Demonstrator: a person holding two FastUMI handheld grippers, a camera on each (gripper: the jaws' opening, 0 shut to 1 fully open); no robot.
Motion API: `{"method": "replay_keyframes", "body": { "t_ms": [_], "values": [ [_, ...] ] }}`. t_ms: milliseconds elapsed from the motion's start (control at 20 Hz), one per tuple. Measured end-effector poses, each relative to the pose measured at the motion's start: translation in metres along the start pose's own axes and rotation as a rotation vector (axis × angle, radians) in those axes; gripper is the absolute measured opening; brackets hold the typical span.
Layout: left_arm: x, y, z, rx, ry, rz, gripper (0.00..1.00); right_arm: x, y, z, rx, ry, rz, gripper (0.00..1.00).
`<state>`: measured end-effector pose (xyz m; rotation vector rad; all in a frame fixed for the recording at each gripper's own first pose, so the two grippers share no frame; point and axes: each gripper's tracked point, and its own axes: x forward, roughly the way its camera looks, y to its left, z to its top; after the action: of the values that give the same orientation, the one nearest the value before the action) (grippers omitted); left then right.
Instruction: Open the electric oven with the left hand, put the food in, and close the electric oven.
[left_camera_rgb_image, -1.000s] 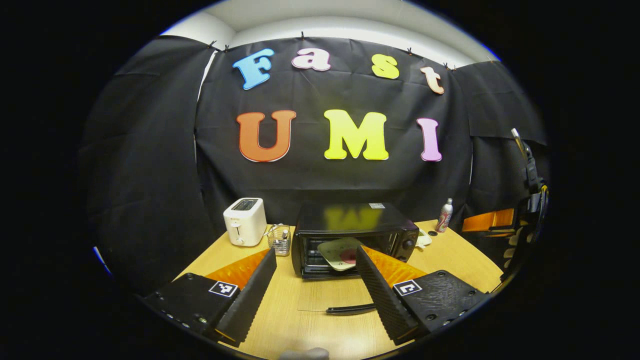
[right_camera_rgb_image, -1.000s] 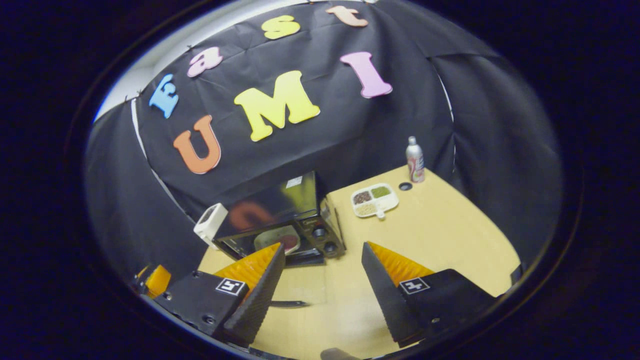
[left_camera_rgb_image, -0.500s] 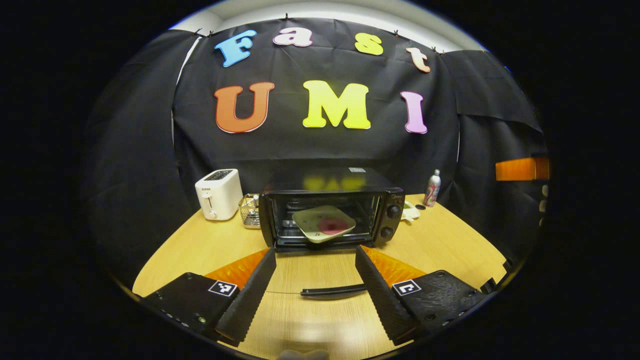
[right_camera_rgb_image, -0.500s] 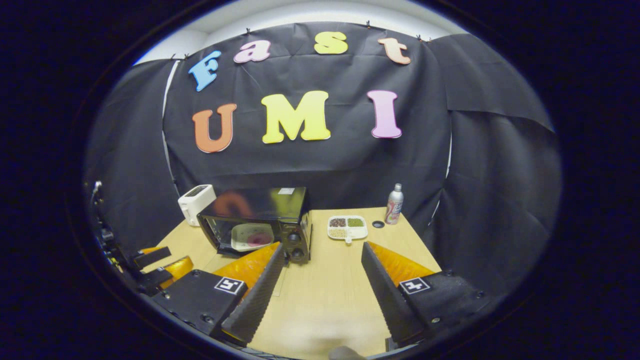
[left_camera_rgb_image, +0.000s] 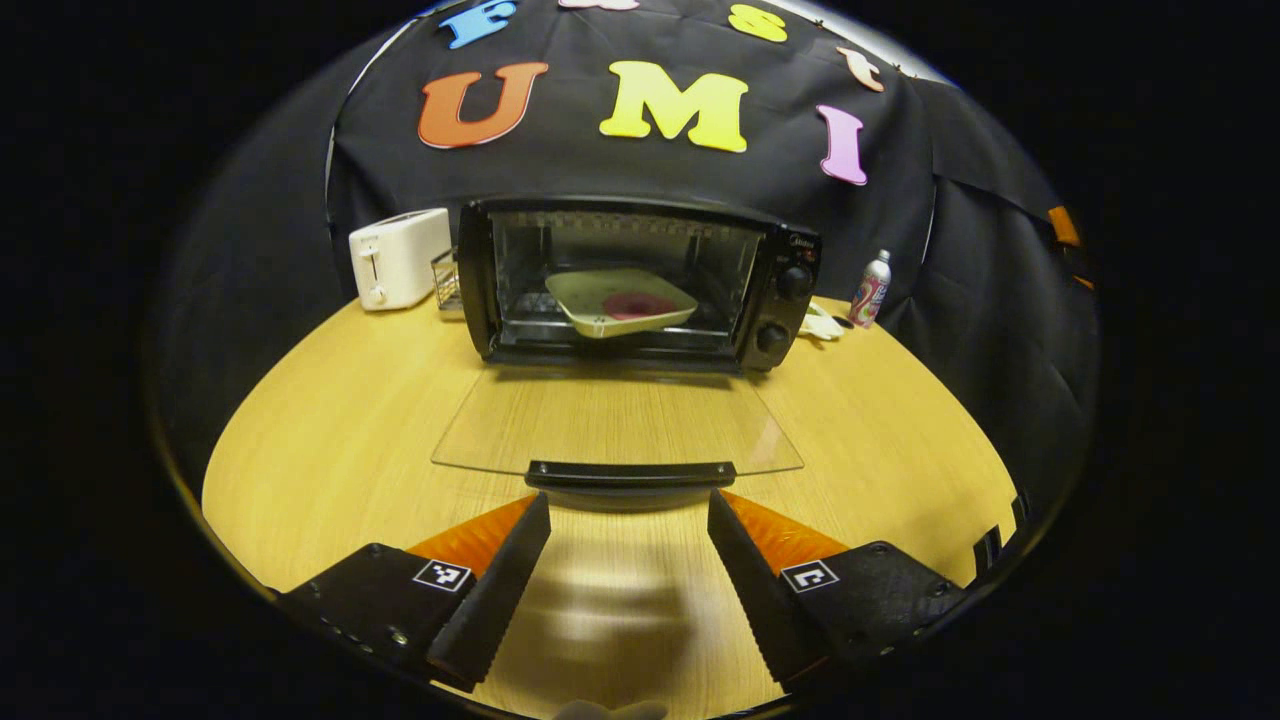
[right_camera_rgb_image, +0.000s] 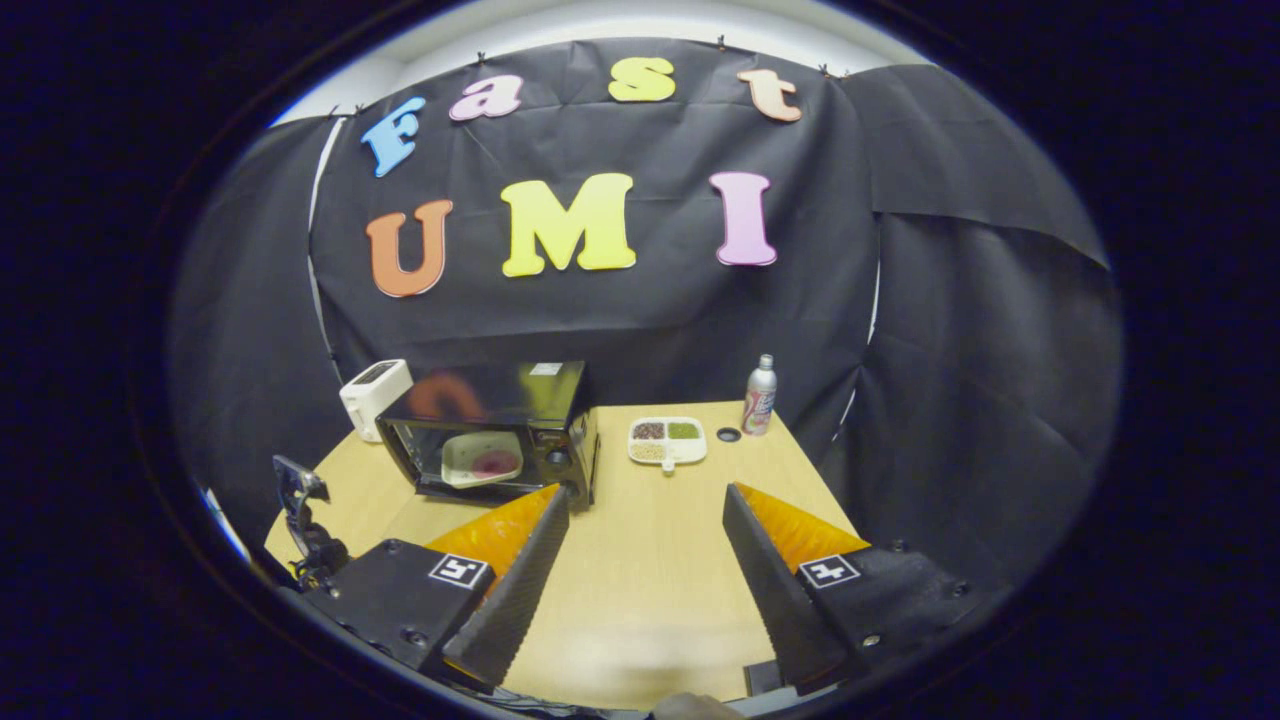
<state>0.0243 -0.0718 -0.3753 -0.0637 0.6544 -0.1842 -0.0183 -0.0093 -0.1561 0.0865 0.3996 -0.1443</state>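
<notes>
— Since half a second ago, what is changing?

— Dropping lower and closer, the left tool is now sitting just in front of the oven door's handle, where before it was looking down on the door from higher up. The right tool is barely shifting.

— Largest things first?

— On the tabletop the electric oven is standing at the far side, its glass door lying flat open toward the near edge. Inside, the plate of food is resting on the rack.

— And the relation that matters?

— The handle's long axis is running left to right, straight across the gap between the left tool's spread, empty fingers, just beyond their tips. The right tool, also released and holding nothing, is hanging well apart to the right, so I judge the left is placed to lift the door shut.
</notes>
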Motion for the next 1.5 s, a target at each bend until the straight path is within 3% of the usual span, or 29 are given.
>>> {"method": "replay_keyframes", "body": {
  "t_ms": [400, 1000, 1250, 1500],
  "values": [
    [0.037, 0.004, -0.034, 0.032, 0.092, 0.031, 0.97, -0.002, -0.02, 0.004, -0.01, 0.016, -0.038, 0.98],
    [0.047, 0.005, -0.02, 0.054, 0.078, 0.036, 0.97, 0.009, -0.014, 0.015, 0.011, 0.016, -0.018, 0.96],
    [0.036, 0.0, 0.013, 0.05, 0.03, 0.026, 0.97, 0.011, -0.01, 0.02, 0.028, 0.005, -0.004, 0.96],
    [0.032, -0.007, 0.075, 0.042, -0.059, 0.013, 0.96, 0.011, -0.013, 0.022, 0.064, -0.003, -0.008, 0.96]
  ]
}}
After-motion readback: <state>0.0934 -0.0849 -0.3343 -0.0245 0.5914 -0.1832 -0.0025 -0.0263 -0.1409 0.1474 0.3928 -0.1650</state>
